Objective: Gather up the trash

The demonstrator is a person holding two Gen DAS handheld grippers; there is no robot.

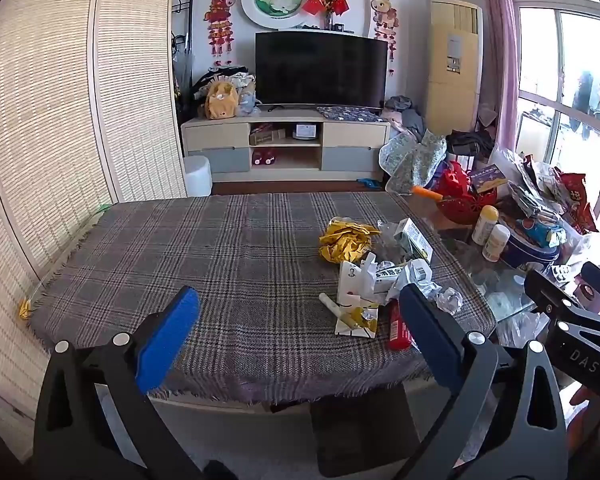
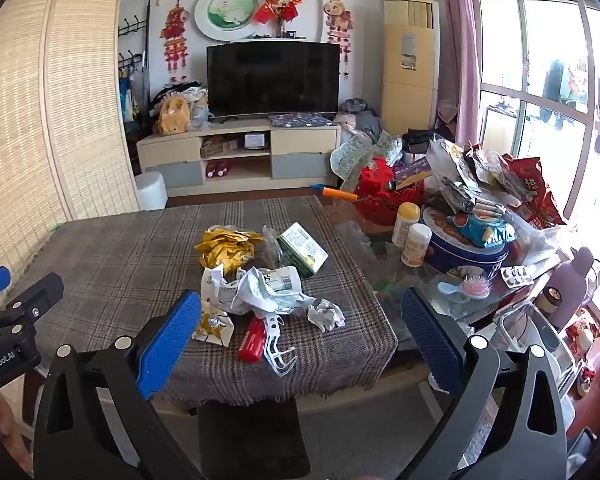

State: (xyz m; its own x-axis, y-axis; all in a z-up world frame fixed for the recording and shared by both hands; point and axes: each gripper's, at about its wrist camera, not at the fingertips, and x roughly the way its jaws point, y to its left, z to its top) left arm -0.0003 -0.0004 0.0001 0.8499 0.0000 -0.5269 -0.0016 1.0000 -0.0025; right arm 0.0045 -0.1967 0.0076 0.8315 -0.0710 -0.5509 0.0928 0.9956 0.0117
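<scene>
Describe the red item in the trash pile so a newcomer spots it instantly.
Start at the plaid tablecloth. The trash pile sits on its right half. At the pile's near edge lies a small red packet, the only red piece, beside a white plastic clip.

A table (image 2: 100,248) under a cloth (image 2: 148,240) fills the middle of both views. The trash pile (image 2: 256,276) lies on the cloth, right of centre in the left wrist view. A crumpled wrapper (image 2: 226,249) sits at the pile's far left, a small box (image 2: 302,249) at its far right, and a paper ball (image 2: 326,315) at its near right. 2 bottles (image 2: 412,236) stand right of the cloth, before a round tin (image 2: 466,254). The TV (image 2: 272,78) stands on a cabinet (image 2: 240,156) behind the table.
</scene>
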